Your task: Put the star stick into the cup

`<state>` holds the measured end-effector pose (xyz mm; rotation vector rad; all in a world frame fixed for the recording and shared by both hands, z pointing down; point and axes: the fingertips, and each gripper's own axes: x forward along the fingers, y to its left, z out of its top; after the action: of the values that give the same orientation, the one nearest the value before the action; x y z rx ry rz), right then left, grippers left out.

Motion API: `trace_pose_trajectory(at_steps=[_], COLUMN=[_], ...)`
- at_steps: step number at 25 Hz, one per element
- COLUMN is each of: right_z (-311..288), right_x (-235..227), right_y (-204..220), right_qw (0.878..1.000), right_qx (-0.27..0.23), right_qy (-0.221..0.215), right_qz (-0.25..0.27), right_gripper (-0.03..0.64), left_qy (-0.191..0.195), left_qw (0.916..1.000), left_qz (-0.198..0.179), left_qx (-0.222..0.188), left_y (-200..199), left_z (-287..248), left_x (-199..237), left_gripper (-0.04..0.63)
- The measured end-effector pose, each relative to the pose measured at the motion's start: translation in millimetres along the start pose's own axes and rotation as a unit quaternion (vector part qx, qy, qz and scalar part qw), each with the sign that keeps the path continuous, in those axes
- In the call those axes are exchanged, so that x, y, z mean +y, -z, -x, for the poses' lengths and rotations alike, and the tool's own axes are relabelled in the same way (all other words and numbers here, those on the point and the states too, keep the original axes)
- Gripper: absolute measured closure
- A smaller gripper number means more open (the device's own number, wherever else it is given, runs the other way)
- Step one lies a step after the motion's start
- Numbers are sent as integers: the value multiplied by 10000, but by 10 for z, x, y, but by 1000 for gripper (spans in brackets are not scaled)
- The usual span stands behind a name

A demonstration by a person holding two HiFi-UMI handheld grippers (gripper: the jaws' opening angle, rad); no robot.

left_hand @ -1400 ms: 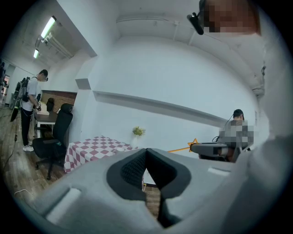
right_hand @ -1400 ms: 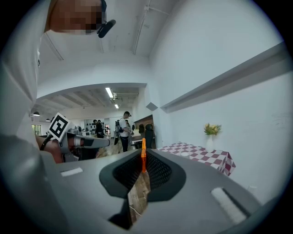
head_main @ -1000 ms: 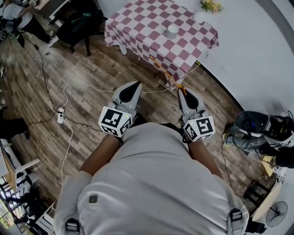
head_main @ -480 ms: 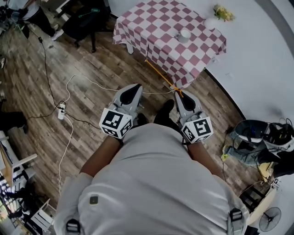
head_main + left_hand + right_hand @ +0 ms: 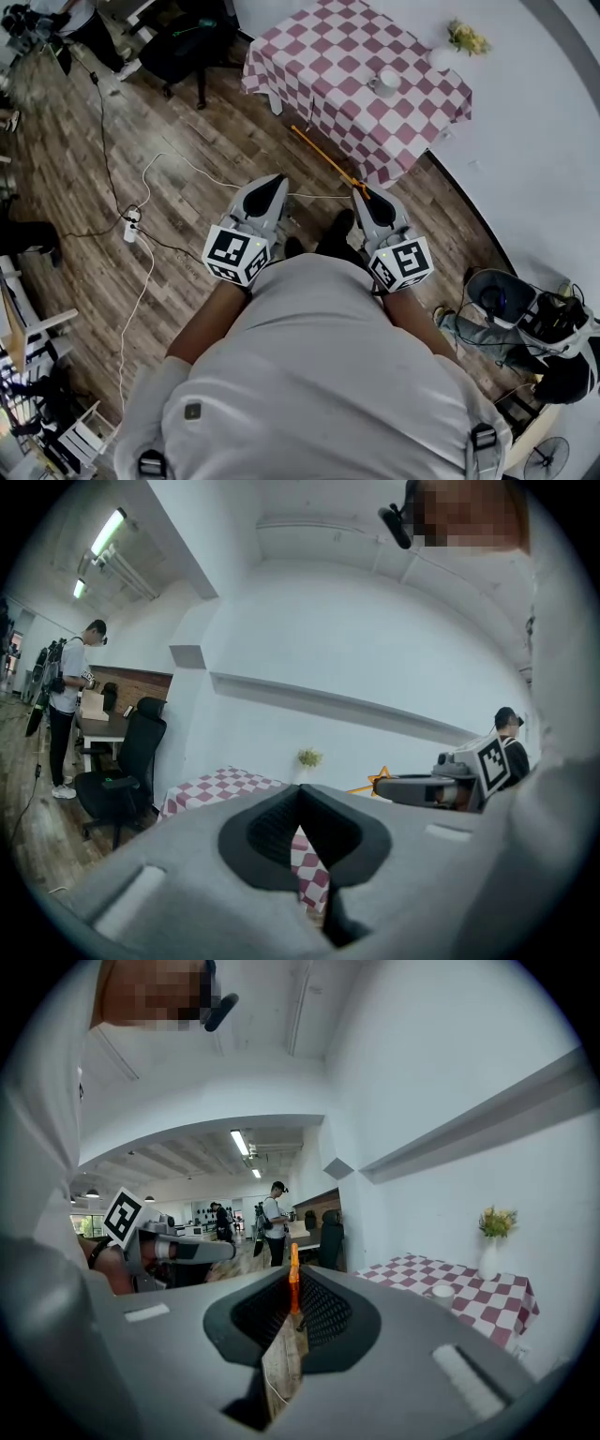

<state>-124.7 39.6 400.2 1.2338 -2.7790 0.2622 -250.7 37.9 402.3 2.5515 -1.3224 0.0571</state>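
My right gripper point(image 5: 360, 193) is shut on the orange star stick point(image 5: 323, 157), which slants up and left over the wooden floor toward the checked table point(image 5: 328, 47). In the right gripper view the stick point(image 5: 293, 1282) stands upright between the pressed jaws of that gripper point(image 5: 293, 1307). The white cup point(image 5: 385, 82) stands on the table, far from both grippers; it also shows in the right gripper view point(image 5: 442, 1291). My left gripper point(image 5: 274, 180) is shut on nothing, level with the right one. From the left gripper view the star tip point(image 5: 380, 780) shows beside the right gripper.
A vase of flowers point(image 5: 448, 52) stands at the table's far corner by the white wall. White cables and a power strip point(image 5: 131, 228) lie on the floor at left. A black office chair point(image 5: 183, 47) stands left of the table. Bags point(image 5: 511, 305) sit at right.
The table and cup have shifted right and up in the head view as the person steps along. Both grippers keep their pose; the stick stays gripped.
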Motion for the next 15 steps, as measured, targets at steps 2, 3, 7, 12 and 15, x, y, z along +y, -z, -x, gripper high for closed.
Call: trace_pose_trajectory(at_steps=[2, 3, 7, 12, 15], right_z=[-16, -22, -56, -93, -106], right_x=[-50, -84, -275, -580, -817], right_y=[23, 31, 24, 15, 12], right_qw=[10000, 10000, 9999, 9998, 9997], right_qx=[16, 19, 33, 53, 93], right_qy=[-27, -29, 15, 16, 42], right_qz=[-37, -56, -123, -177, -231], right_gripper=[589, 589, 589, 589, 589], left_qy=[-11, -15, -11, 2, 43], left_qw=[10000, 10000, 9999, 9998, 9995], left_qz=[12, 14, 29, 77, 95], left_qx=[29, 42, 102, 201, 286], left_y=[9, 12, 15, 38, 41], left_z=[-57, -89, -251, -572, -808], left_x=[6, 7, 9, -35, -84], left_gripper=[591, 591, 591, 591, 591])
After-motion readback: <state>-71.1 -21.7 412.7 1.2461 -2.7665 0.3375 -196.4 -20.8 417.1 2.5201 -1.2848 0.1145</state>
